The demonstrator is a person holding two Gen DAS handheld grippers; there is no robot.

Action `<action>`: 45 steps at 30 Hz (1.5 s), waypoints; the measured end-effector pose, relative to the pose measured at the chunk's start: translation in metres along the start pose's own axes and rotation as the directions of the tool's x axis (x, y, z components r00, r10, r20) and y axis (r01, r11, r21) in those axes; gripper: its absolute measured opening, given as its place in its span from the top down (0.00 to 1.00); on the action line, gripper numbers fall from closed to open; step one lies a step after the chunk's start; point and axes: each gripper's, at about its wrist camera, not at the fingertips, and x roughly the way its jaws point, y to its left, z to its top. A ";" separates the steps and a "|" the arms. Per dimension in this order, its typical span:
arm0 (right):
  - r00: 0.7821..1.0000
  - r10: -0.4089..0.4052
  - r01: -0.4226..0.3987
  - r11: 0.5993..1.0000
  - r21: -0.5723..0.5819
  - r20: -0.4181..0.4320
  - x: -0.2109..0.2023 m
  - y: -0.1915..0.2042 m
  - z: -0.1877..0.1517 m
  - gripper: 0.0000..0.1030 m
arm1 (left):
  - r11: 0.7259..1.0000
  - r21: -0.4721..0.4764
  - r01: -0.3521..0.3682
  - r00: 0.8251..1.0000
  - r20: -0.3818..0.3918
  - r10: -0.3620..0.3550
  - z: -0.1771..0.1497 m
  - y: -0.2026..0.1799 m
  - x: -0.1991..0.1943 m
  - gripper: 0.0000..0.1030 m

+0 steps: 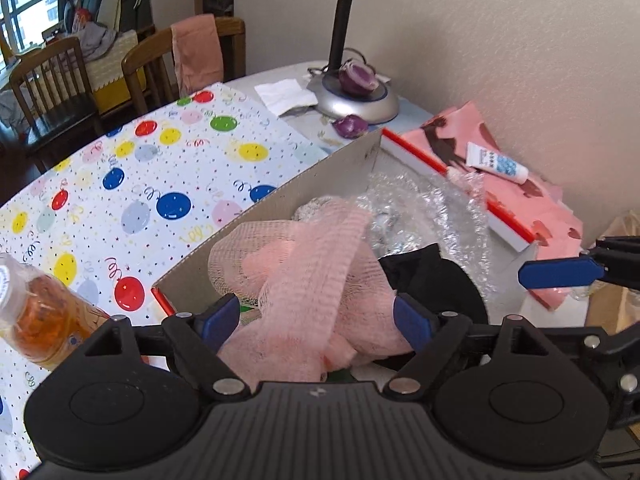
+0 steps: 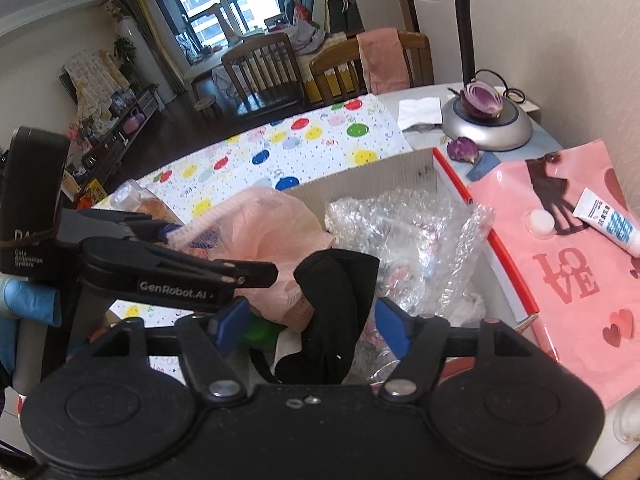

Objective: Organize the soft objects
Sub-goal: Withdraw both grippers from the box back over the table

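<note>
Both pairs of jaws stand open, with soft things between the blue pads but not pressed. On the left gripper (image 1: 316,322) the pads are apart on both sides of the pink mesh (image 1: 304,264), and I cannot tell if one pad touches it. On the right gripper (image 2: 312,330) the pads stand clear of the black cloth (image 2: 336,308) between them.

Largest is the table (image 1: 276,76), covered partly with balloon paper (image 1: 132,184). On it stands the cardboard box (image 1: 320,168), with a red strip along the rim. All the soft things are inside the box: the mesh lies on the left side, the cloth is just beside it on the right, and crumpled bubble wrap (image 2: 412,236) fills the far right part.

Right of the box lies a pink bag (image 2: 568,276) with the word LOVE, and a white tube (image 2: 608,226) rests on it. Behind the box is a lamp base (image 2: 488,128) with a cut purple onion (image 2: 480,100) on top; a smaller onion piece (image 2: 462,148) lies in front of the base. A bottle (image 1: 36,312) with orange content lies on the paper, left of the box.
</note>
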 end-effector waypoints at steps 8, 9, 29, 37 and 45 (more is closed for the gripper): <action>0.997 -0.018 0.018 1.000 -0.003 0.073 -0.023 0.010 -0.002 0.27 | 0.999 0.044 0.014 0.995 0.094 -0.018 -0.010 -0.003 -0.045 0.18; 0.996 -0.021 0.022 1.000 -0.001 0.084 -0.026 0.012 -0.002 0.27 | 0.999 0.045 0.022 0.994 0.104 -0.027 -0.013 -0.002 -0.051 0.18; 0.972 -0.049 0.051 0.999 -0.005 0.229 -0.059 0.090 -0.030 0.15 | 0.999 -0.011 0.044 0.966 0.256 -0.039 -0.083 0.037 -0.145 0.18; 0.961 -0.054 0.061 0.998 -0.019 0.271 -0.060 0.123 -0.048 0.10 | 0.999 -0.029 0.034 0.955 0.295 -0.023 -0.112 0.052 -0.170 0.13; 0.948 -0.060 0.078 0.996 -0.044 0.313 -0.057 0.147 -0.064 0.01 | 0.998 -0.043 0.035 0.943 0.332 -0.019 -0.135 0.065 -0.185 0.13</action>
